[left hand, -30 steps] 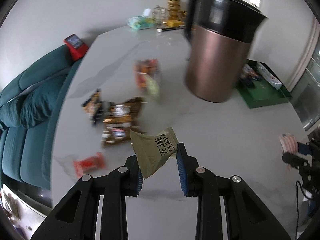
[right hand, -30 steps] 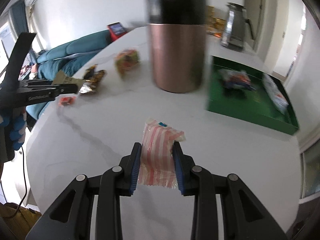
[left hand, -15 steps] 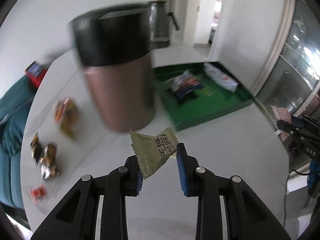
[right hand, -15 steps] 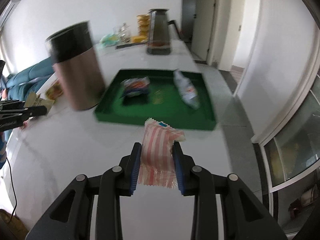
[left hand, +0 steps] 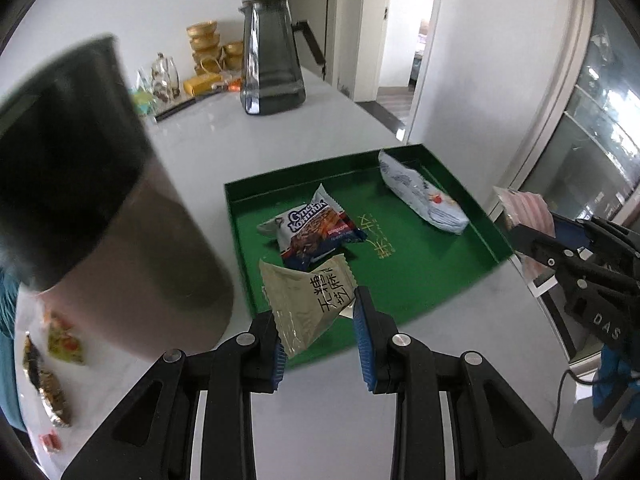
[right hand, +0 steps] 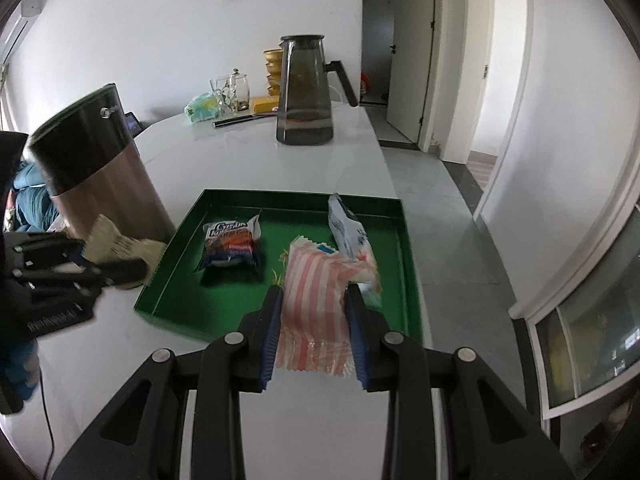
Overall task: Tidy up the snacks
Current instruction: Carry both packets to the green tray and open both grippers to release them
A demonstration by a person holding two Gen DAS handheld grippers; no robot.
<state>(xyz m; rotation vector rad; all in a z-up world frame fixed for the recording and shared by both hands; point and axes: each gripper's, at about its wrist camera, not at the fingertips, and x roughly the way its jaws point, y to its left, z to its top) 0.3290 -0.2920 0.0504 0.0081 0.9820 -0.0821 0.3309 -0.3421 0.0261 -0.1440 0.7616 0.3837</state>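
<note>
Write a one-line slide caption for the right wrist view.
Right gripper holding a pink striped snack packet over the green tray containing two snacks.

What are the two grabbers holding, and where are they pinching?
The left gripper pinches the olive packet at its lower end; the right gripper squeezes the pink-striped packet by its sides.

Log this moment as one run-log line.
left gripper: jaws shut on olive packet | right gripper: jaws shut on striped packet | both near green tray | tray holds two snacks | step: place pending
</note>
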